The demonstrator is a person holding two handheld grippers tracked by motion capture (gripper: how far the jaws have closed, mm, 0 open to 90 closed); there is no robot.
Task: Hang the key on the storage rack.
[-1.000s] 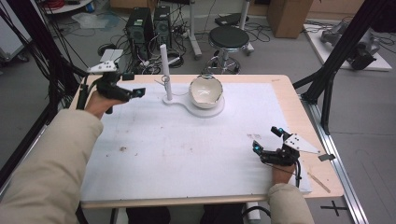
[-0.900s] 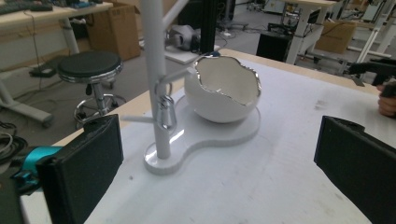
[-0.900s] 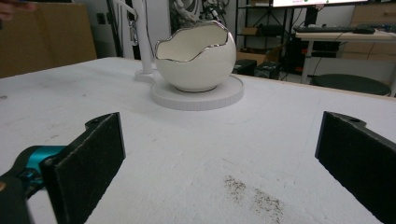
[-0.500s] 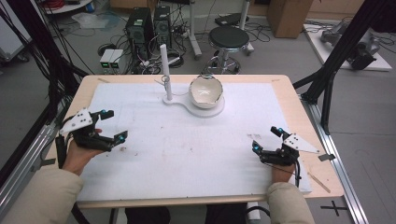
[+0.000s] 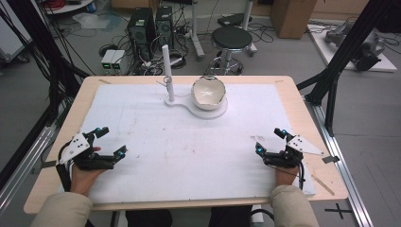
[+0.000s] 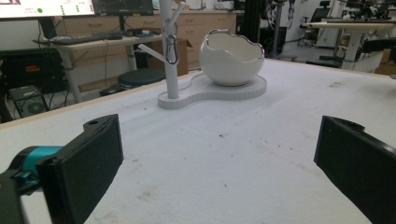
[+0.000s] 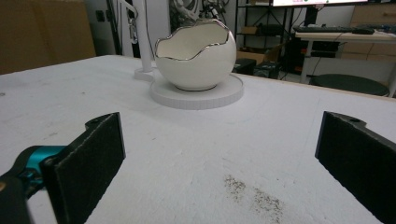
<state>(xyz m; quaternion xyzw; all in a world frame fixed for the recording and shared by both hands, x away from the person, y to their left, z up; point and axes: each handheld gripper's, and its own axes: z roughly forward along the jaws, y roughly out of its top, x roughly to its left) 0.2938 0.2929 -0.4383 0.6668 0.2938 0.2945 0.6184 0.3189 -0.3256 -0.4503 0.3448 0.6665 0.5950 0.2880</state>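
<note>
A white egg-shaped bowl (image 5: pixel 208 92) with a jagged silver rim sits on a white stand base (image 5: pixel 196 109) at the table's far middle. A white post (image 5: pixel 166 71) rises from the same base, and a small metal clip (image 6: pixel 172 45) hangs on its branch. My left gripper (image 5: pixel 110 142) rests low at the near left of the white mat, open and empty. My right gripper (image 5: pixel 270 140) rests at the near right, also open with nothing between its jaws. Both gripper views look toward the bowl (image 6: pixel 229 57) (image 7: pixel 195 55) across bare mat.
The white mat (image 5: pixel 189 146) covers most of the wooden table (image 5: pixel 302 109). A black frame leg (image 5: pixel 331 80) stands by the right edge. A stool (image 5: pixel 231 38) and computer cases (image 5: pixel 142 28) stand beyond the far edge.
My left gripper has come back from beside the stand to the near left of the mat and settled there. The right gripper has stayed put.
</note>
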